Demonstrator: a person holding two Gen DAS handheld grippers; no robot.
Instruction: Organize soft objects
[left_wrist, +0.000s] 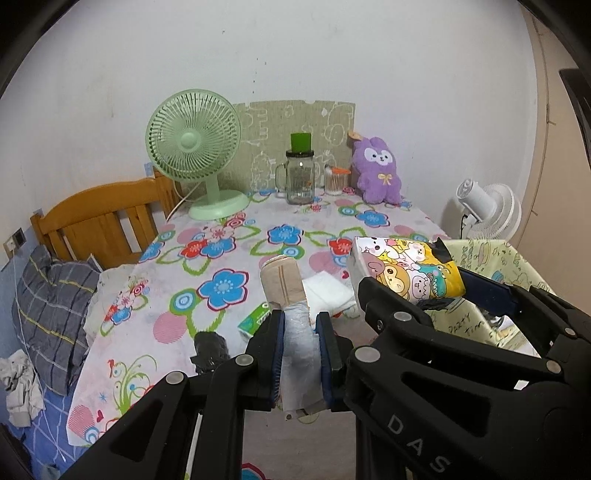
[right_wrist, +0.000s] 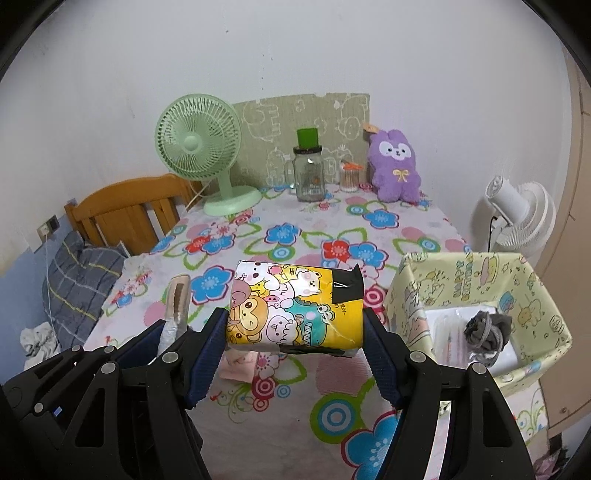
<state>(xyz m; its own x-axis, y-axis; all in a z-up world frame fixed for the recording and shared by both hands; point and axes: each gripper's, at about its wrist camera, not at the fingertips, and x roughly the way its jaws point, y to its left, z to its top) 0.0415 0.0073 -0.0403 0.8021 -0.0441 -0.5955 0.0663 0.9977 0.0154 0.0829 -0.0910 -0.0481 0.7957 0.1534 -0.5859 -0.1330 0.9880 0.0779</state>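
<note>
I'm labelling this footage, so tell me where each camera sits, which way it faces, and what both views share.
Left wrist: sits on the left tool, looking forward and down over the flowered table; its jaws pinch a wrapped beige roll, with the right tool alongside.
Right wrist: sits on the right tool, same heading; its jaws clamp a cartoon tissue pack, beside a yellow box.
Shared: green fan, glass jar, purple plush.

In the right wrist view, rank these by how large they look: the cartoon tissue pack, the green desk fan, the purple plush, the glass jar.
Largest to smallest as they appear:
1. cartoon tissue pack, though it is nearest the camera, which inflates it
2. green desk fan
3. purple plush
4. glass jar
</note>
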